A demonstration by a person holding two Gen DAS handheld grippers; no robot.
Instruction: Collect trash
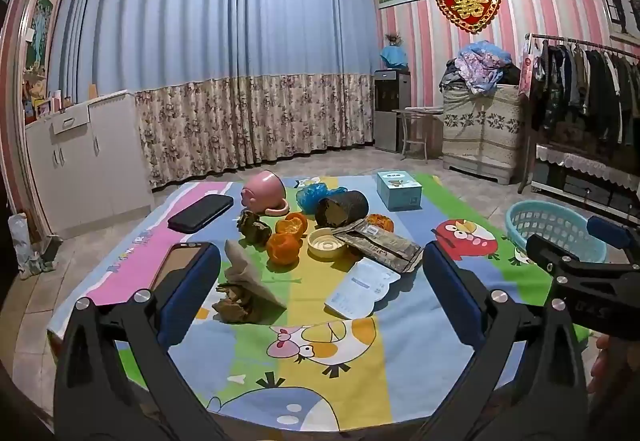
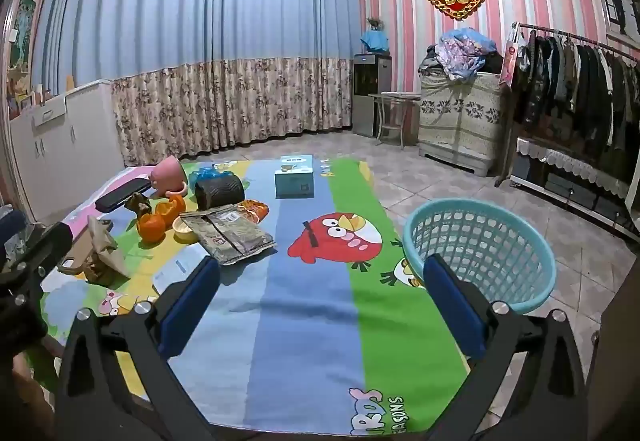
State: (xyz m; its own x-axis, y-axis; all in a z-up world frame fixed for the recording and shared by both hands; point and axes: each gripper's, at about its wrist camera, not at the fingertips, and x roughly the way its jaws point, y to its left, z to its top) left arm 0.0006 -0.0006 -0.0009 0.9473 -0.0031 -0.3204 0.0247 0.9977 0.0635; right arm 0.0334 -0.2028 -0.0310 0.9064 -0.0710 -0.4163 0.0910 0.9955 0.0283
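Just ahead of the left tool (image 1: pixel 320 289), whose two blue-padded jaws stand wide apart with nothing between them, the litter sits bunched on the cartoon-printed surface (image 1: pixel 320 381): crumpled brown paper (image 1: pixel 240 291) nearest, then orange peels (image 1: pixel 285 247), a flattened foil packet (image 1: pixel 380 245) and a white sachet (image 1: pixel 362 291) further out. Off to that tool's right, the right tool (image 2: pixel 320 289) is equally spread and empty, hovering over a bare stretch of the cloth. Beside its right jaw, at the surface's edge, waits a turquoise basket (image 2: pixel 480 241), apparently placed low and close so scraps can be dropped in with a short swing. Both tools look poised wide for a first grab; nothing seems collected yet, since the basket appears empty.
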